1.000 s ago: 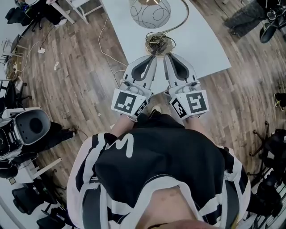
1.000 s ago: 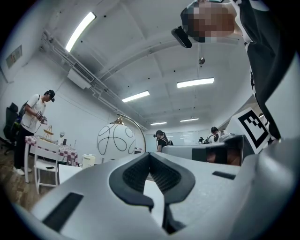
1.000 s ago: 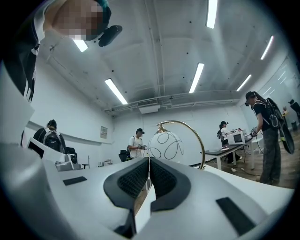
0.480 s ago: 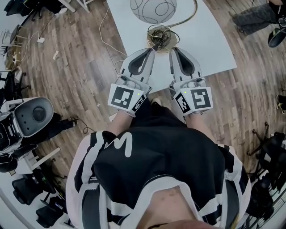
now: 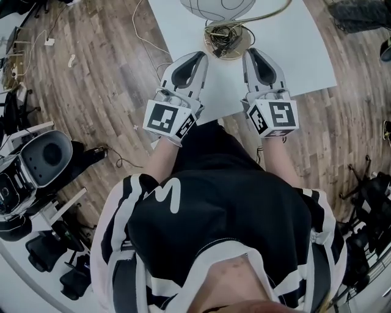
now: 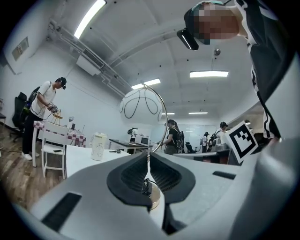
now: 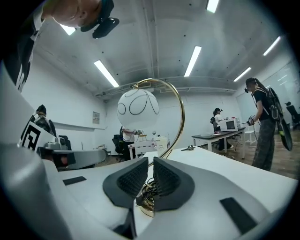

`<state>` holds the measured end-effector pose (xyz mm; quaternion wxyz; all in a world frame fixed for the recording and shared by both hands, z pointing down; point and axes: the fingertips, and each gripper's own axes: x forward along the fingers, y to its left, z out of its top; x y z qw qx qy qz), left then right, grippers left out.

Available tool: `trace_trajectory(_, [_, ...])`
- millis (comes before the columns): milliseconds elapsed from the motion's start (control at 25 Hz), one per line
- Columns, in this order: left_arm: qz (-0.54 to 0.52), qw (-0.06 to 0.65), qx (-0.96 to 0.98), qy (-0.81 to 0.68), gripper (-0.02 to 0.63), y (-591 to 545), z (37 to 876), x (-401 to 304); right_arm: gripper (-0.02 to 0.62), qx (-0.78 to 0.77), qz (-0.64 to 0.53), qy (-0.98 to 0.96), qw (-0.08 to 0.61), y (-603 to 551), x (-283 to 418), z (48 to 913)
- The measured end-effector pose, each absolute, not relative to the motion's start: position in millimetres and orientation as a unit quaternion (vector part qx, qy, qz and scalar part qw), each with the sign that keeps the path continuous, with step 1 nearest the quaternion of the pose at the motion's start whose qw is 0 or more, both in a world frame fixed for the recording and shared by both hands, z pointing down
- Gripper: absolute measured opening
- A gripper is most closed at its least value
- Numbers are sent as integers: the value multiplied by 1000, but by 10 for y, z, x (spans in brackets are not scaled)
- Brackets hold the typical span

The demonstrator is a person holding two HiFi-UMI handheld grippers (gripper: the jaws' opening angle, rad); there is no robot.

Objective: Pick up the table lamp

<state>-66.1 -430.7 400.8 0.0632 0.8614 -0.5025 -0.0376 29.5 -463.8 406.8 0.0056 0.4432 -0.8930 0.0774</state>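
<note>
In the head view, a brown wooden floor (image 5: 98, 73) is showing around a white rectangular table (image 5: 293, 61) at the upper middle of the frame. The table lamp is standing there on its round brass base (image 5: 227, 41), with the white globe shade (image 5: 217, 5) cut off by the top edge. The grey left gripper (image 5: 201, 55) and grey right gripper (image 5: 251, 52) are pointing up the frame, one on each side. The base is lying between their tips and slightly beyond them, just beside both, and neither looks clearly nearer.

In the left gripper view, an office room is filling the background. The left gripper (image 6: 149, 157) is keeping its jaws together on nothing. The base (image 6: 153, 199) is peeking through low at centre, straight ahead.

In the right gripper view, the right gripper (image 7: 151, 161) is showing only a sliver between its jaws, which are gripping nothing. The base (image 7: 146, 202) is sitting dead ahead under a tangle of cord. The brass arc stem (image 7: 180, 117) is rising upright at right of centre, so I judge the jaws need to part first.
</note>
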Motion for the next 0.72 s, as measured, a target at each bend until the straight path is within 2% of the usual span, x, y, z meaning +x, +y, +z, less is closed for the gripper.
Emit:
trace_trajectory(80, [-23, 65, 866, -495, 11, -4417, 4105, -667, 49, 437, 79, -896, 17, -4731, 224, 4169])
trace_trajectory(120, [-15, 66, 868, -492, 34, -4478, 4157, -669, 98, 433, 82, -897, 22, -4779, 188, 4216])
trace_trajectory(160, [-8, 67, 870, -488, 81, -4543, 4210, -674, 114, 431, 87, -898, 27, -4833, 156, 4260])
trace_trajectory(200, [-2, 68, 872, -485, 116, -4609, 4262, -682, 117, 432, 91, -897, 32, -4889, 127, 4298])
trace_trajectory(320, [15, 77, 873, -482, 163, -4758, 4408, -715, 118, 439, 97, -892, 47, -5032, 80, 4378])
trace_trajectory(720, [42, 97, 870, -481, 170, -5120, 4686, -744, 120, 462, 125, -876, 59, -5369, 146, 4617])
